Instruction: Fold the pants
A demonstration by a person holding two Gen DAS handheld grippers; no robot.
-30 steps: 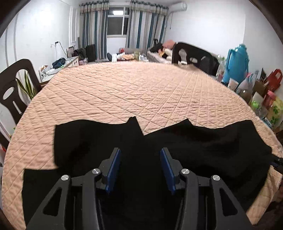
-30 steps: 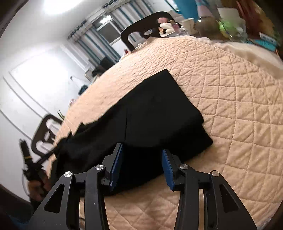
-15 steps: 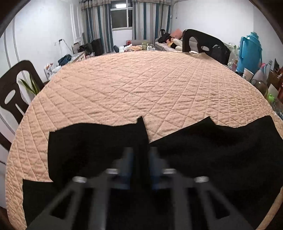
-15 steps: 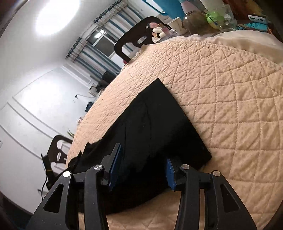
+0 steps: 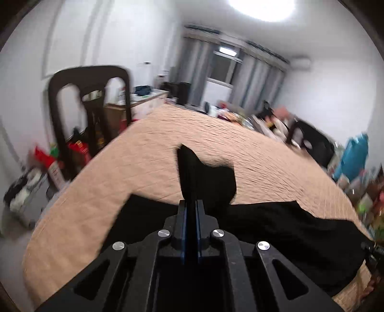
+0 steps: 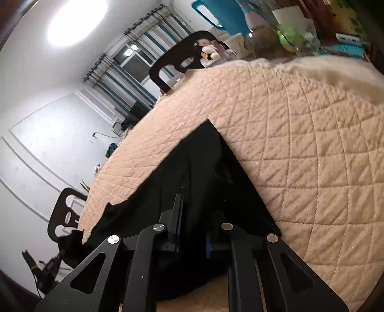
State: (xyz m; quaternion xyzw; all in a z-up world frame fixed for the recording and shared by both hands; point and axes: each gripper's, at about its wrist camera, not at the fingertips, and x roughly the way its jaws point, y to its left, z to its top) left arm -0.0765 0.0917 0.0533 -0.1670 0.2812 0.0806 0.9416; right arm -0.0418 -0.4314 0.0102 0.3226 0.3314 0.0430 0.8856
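No words, numbers or brand marks can be read in either view. The packets [image 5: 79, 147] by the dark chair [image 5: 90, 115] and the clutter near the blue jug [image 6: 224, 15] are too blurred and small to make out.
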